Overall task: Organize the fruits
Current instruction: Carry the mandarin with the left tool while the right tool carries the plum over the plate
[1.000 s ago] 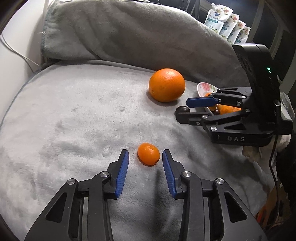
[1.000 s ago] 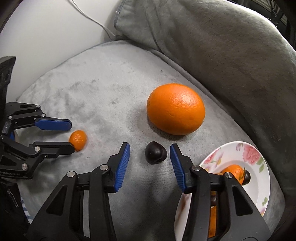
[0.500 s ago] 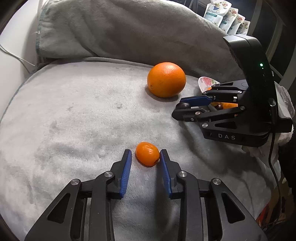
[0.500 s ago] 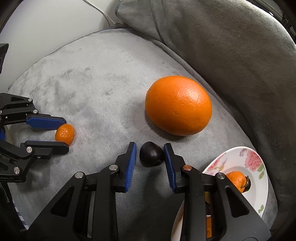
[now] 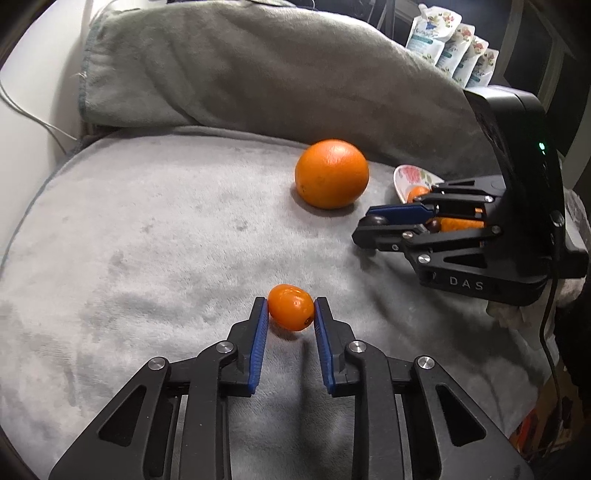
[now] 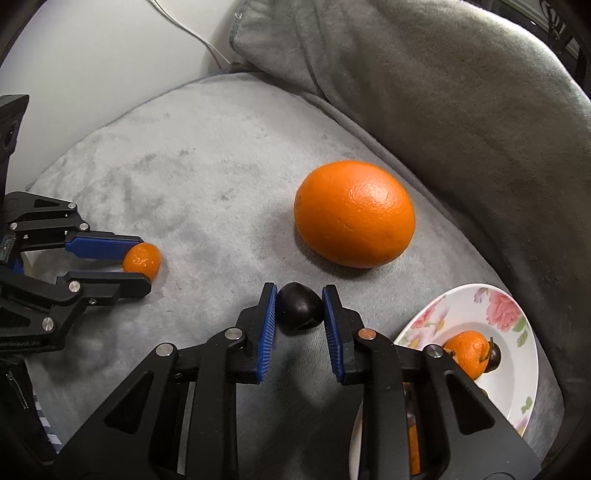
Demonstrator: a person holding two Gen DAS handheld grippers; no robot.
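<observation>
While the left gripper (image 5: 291,314) points down at the grey cushion (image 5: 147,229), its blue pads (image 5: 260,332) pinch a small orange fruit (image 5: 291,308) that lies on the fabric; the jaws have just been closing on it. Further back sits a big orange (image 5: 331,173), and to its right the edge of a flowered plate (image 5: 410,177) shows behind the right gripper (image 5: 369,227), which nips a dark round fruit (image 5: 375,220). A grey blanket (image 5: 258,74) is heaped behind the cushion, and some white pouches (image 5: 450,48) stand at the top right.

From the right wrist view, the right gripper (image 6: 300,308) has its pads pressed on the dark round fruit (image 6: 300,308), which rests on the cushion (image 6: 184,166) just in front of the big orange (image 6: 354,218); these jaws too have just been closing. The flowered plate (image 6: 491,306) lies at the lower right and carries a small orange fruit with a dark one touching it. At the left, the left gripper (image 6: 138,260) grips its small orange fruit (image 6: 142,259). A white cable (image 6: 192,33) runs along the wall.
</observation>
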